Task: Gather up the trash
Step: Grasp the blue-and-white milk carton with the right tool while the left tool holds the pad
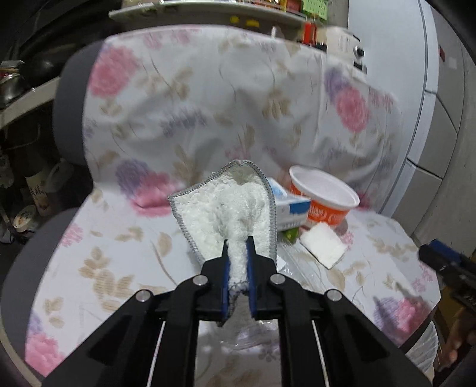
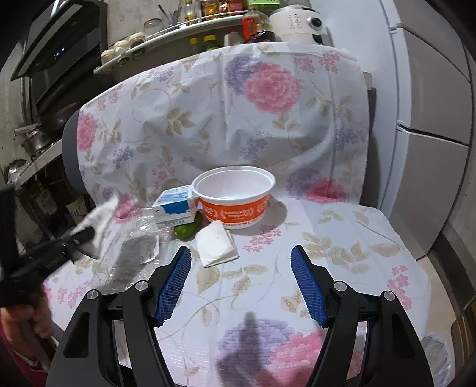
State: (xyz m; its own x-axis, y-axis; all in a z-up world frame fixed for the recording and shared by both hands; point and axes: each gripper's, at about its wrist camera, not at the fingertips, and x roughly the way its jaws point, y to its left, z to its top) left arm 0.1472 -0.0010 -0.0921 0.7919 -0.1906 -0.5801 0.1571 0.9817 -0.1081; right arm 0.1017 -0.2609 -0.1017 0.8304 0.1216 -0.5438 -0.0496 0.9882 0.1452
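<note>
My left gripper (image 1: 238, 241) is shut on a white terry cloth with a grey stitched edge (image 1: 226, 208), which stands up lifted above the seat. In the right wrist view the same cloth (image 2: 101, 214) shows blurred at the left, in the left gripper (image 2: 86, 232). On the seat lie an orange and white bowl (image 2: 235, 193), a blue and white carton (image 2: 175, 205), a small green item (image 2: 184, 230), a folded white tissue (image 2: 217, 244) and a clear plastic wrapper (image 2: 134, 247). My right gripper (image 2: 241, 253) hangs open over the seat just in front of the tissue, holding nothing.
The trash sits on a chair draped in a floral cover (image 2: 342, 238), with its backrest right behind the bowl. A fridge (image 2: 431, 119) stands to the right. Shelves with jars and bottles (image 2: 178, 26) run behind. A hand (image 2: 26, 321) holds the left gripper's handle.
</note>
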